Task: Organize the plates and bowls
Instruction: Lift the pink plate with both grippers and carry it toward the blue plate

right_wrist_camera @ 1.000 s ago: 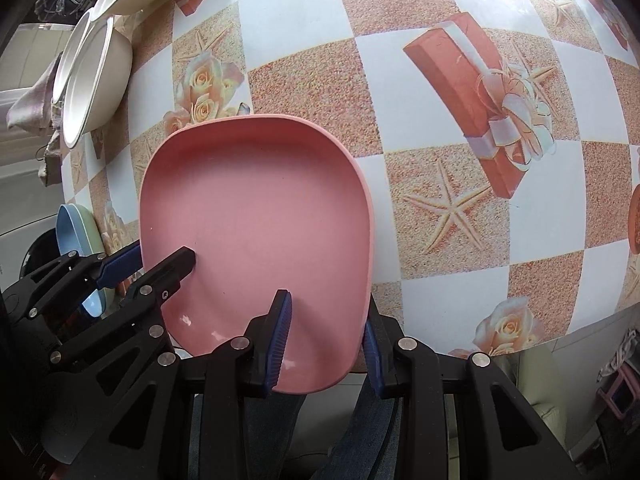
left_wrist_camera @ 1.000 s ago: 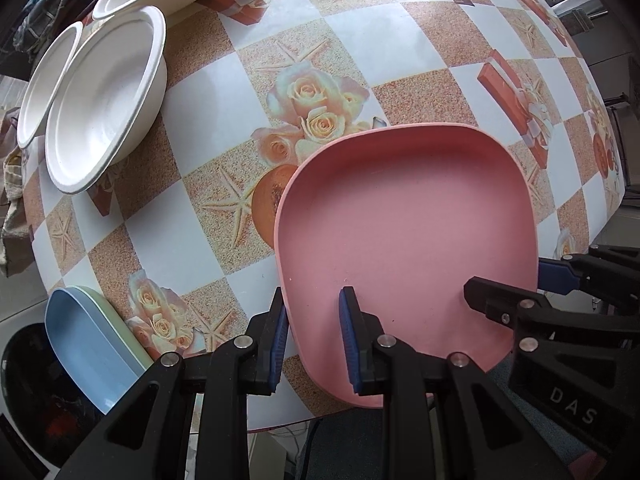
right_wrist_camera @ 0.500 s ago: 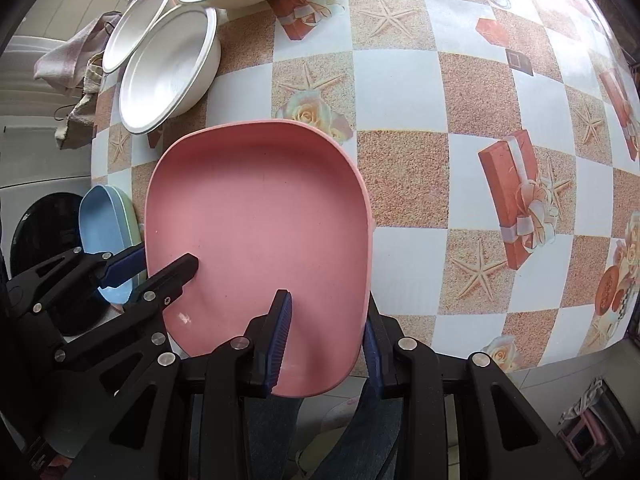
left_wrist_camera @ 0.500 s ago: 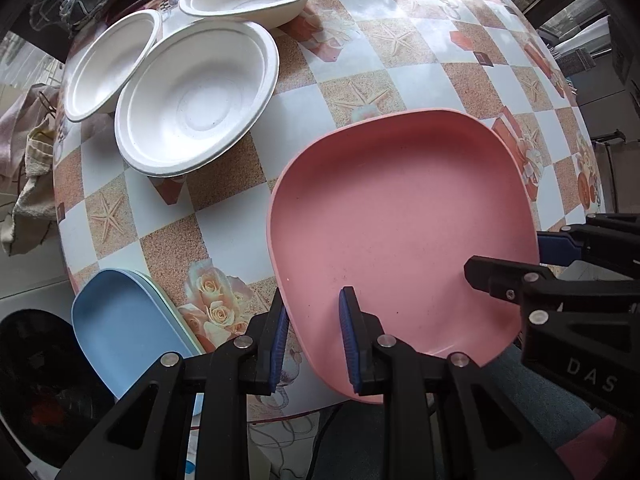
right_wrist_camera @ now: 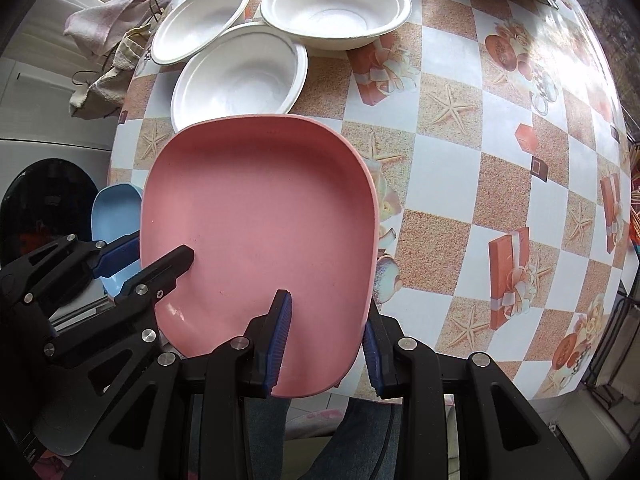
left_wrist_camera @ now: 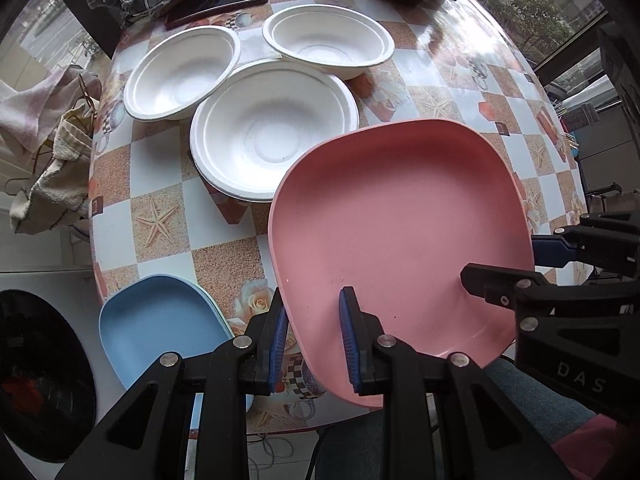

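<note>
You had the pink plate (left_wrist_camera: pixel 400 232) clear of the tabletop (left_wrist_camera: pixel 436 76), out over its near edge, carried by both tools at once; the left gripper (left_wrist_camera: pixel 312 340) was pinched tight on the plate's near left rim, one pad above and one beneath; the right gripper (right_wrist_camera: pixel 326 344) was clamped on the near right rim in the same fashion, its jaws a little less narrow. The blue plate (left_wrist_camera: pixel 160 332) lay at the near left corner, with what looked like another plate under it, and that read as the likely stack for the pink one; three white bowls (left_wrist_camera: pixel 272 132) sat clustered toward the far left edge. To have done this step well, you needed to keep both hands level with each other so the rim did not twist in the pads; bring the plate square over the blue one before lowering; let go only once it sat flat.
</note>
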